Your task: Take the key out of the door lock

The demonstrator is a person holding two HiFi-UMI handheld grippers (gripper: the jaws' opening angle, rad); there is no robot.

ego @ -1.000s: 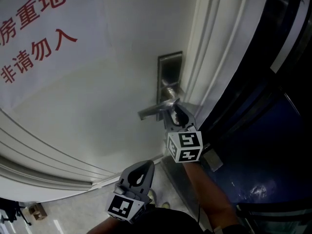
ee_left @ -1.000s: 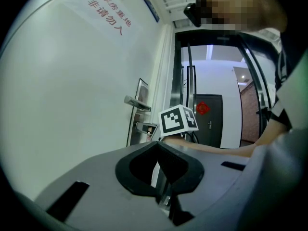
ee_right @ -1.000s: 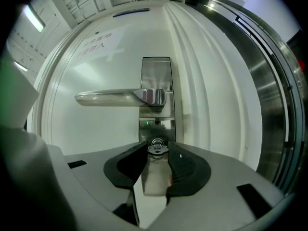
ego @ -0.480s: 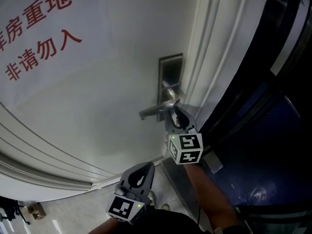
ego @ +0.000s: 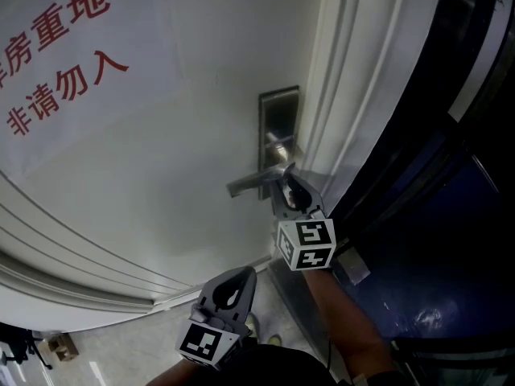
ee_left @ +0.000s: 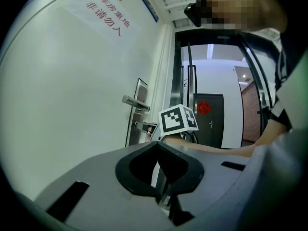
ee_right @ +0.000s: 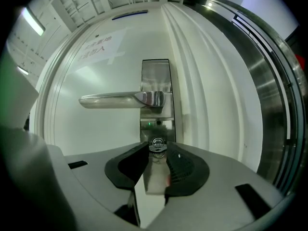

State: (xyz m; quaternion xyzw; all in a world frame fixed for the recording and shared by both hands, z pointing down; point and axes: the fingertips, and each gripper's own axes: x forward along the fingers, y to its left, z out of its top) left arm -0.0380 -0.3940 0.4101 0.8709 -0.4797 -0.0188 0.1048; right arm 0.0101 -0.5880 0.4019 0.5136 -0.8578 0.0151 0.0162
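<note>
Fingers (ee_right: 185,166) of the right gripper (ee_right: 156,154) stand narrowed on the round head of the key (ee_right: 157,145). One pad is on each side of it and, as far as we can judge, both are touching it. The key sits in the cylinder at the lower end of the steel lock plate (ee_right: 156,76). Only its head shows, right at the fingertips. Its shank runs straight into the door (ee_right: 96,134), along the line the gripper itself looks down, so we judge that the coming move is a straight pull back towards us, without tilting.

Just above the key the lever handle (ee_right: 113,99) juts out to the left, close over the fingertips, so there is little room to lift. To the right runs the ribbed door frame (ee_right: 207,90), near but not touching. Behind the gripper we see only the person's forearm and open room.

The left gripper (ee_left: 156,144) hangs lower down and well apart from the lock. Its fingers are together with nothing between them, so the right is the one placed for the pull.
</note>
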